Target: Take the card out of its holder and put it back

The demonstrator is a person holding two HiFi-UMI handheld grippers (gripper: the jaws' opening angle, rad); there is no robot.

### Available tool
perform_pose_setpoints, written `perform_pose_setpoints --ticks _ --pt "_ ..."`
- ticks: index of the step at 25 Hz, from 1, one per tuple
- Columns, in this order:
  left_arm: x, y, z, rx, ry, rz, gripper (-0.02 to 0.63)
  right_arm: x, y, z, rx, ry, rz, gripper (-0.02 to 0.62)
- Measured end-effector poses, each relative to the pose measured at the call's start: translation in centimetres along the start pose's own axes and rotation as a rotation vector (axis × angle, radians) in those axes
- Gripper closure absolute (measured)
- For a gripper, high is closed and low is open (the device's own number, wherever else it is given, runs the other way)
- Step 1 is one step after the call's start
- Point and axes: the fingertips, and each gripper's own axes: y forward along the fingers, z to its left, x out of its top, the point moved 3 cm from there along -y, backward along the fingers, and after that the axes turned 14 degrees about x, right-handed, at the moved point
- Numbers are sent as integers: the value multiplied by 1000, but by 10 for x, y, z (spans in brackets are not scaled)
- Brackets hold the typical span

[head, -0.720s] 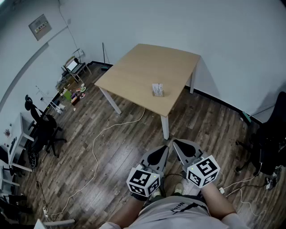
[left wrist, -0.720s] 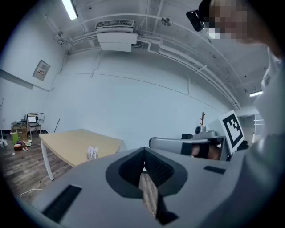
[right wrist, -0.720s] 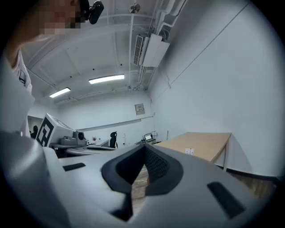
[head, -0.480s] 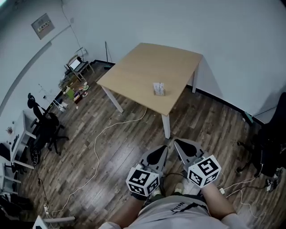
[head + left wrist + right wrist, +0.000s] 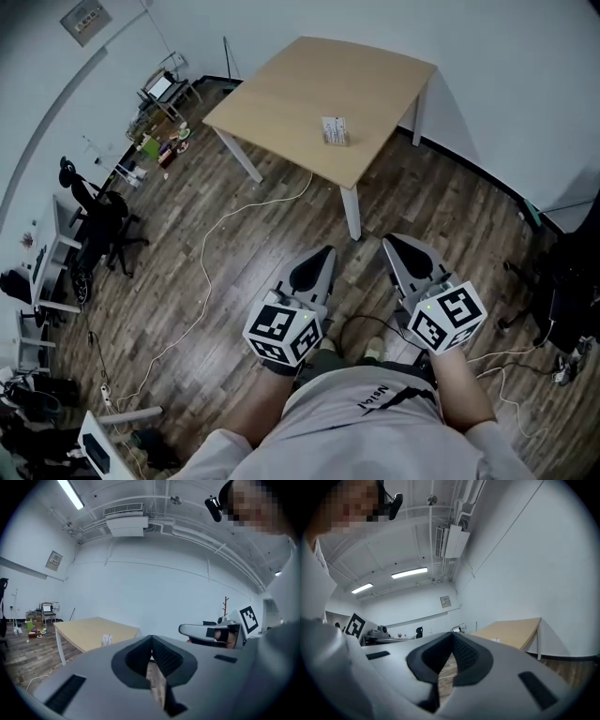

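Spread wider and lifted since a moment ago: left gripper [image 5: 324,253] and right gripper [image 5: 392,244], the 2 jaw pairs pressed together on nothing. Well apart from the table [image 5: 281,101], where the card [image 5: 332,126] stands in its holder [image 5: 336,140], so likely just starting the approach.

Open wooden floor [image 5: 272,244] lies between the person and the far surface [image 5: 300,84], crossed only by a white cable [image 5: 202,281] at left. The surface top is free all round the card holder [image 5: 333,130], which stands alone near its right near edge. A desk chair [image 5: 98,234] blocks the left, a black chair [image 5: 565,281] the right.
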Motion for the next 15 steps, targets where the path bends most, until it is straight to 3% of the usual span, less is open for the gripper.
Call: perform_pose_setpoints --ticks 7,15 --pt "-8 13 12 20 -8 11 594 -13 9 -12 5 24 17 581" --pt "-6 71 39 -41 -11 17 594 -20 49 -48 -45 16 33 581"
